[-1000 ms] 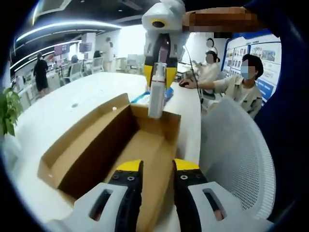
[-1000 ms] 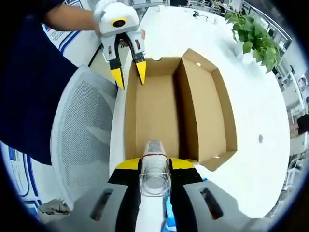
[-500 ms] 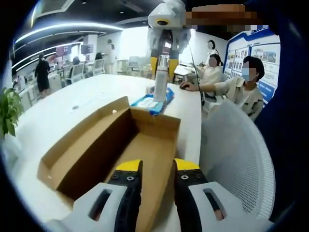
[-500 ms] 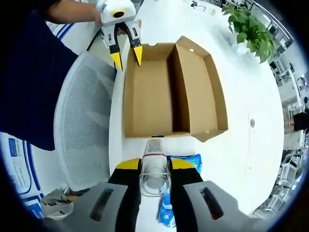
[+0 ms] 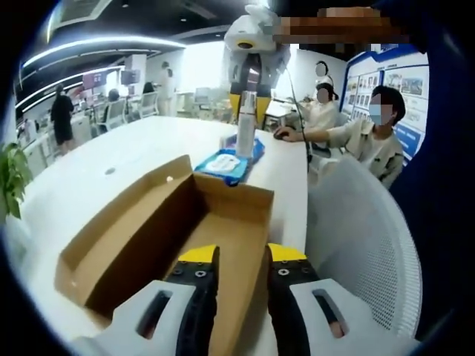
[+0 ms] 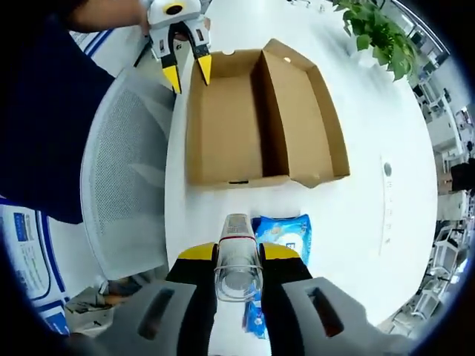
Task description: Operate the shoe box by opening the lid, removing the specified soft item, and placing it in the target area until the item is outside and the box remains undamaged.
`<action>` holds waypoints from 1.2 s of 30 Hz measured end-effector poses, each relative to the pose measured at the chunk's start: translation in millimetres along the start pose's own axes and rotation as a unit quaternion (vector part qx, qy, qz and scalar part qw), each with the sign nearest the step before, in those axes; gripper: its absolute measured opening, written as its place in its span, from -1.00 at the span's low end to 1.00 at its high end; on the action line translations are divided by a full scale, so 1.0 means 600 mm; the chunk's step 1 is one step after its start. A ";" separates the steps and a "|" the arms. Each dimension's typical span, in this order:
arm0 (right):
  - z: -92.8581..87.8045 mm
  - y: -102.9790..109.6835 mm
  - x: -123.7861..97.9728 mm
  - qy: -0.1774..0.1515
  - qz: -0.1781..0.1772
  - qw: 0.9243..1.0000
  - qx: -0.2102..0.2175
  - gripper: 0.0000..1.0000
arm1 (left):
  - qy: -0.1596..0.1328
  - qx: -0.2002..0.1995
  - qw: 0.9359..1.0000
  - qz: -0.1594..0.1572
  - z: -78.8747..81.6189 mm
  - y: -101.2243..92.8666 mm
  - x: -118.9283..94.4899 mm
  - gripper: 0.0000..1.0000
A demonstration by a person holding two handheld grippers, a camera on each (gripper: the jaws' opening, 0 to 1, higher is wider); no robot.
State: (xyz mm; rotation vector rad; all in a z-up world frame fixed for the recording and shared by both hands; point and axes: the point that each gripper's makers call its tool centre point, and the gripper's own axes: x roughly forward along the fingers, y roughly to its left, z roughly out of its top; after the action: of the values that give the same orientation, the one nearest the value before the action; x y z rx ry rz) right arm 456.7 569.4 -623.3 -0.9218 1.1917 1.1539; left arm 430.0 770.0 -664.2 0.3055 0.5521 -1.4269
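Observation:
The brown cardboard shoe box (image 5: 223,222) lies open on the white table, its lid folded out to one side, and nothing is inside it. My left gripper (image 5: 241,256) hovers open over the box's near end, with nothing between its fingers. My right gripper (image 5: 247,110) hangs beyond the far end, shut on a clear spray bottle (image 5: 246,139). In the right gripper view the bottle (image 6: 237,278) stands between my right gripper's (image 6: 237,251) jaws. The box (image 6: 223,126) is ahead of it, and the left gripper (image 6: 185,73) is at the box's far end.
A blue wipes pack (image 5: 226,163) lies on the table just past the box, and it appears as the blue pack (image 6: 283,233) beside the bottle. A white mesh chair (image 6: 126,185) stands against the table edge. People sit at the far right (image 5: 371,133). A potted plant (image 6: 375,33) stands at the far corner.
My right gripper has carried the bottle from above the box's end wall out past it, to over the table by the wipes pack. The left gripper has stayed open in place.

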 end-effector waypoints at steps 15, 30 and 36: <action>-0.102 -0.037 0.020 0.035 0.001 0.999 0.018 -0.63 | 0.009 0.003 1.000 -0.008 0.016 -0.014 0.034 -0.58; -0.140 -0.132 0.047 0.045 -0.009 0.999 0.014 -0.63 | 0.026 -0.011 1.000 -0.002 0.009 -0.007 0.051 -0.58; -0.151 -0.174 0.054 0.050 -0.014 0.999 0.016 -0.63 | 0.027 -0.012 1.000 -0.001 0.014 -0.006 0.060 -0.58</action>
State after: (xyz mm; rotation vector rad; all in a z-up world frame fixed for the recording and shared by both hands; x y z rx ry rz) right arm 540.0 466.9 -674.9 -0.9785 1.2716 1.0739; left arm 429.8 734.6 -675.6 0.3253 0.6124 -1.4175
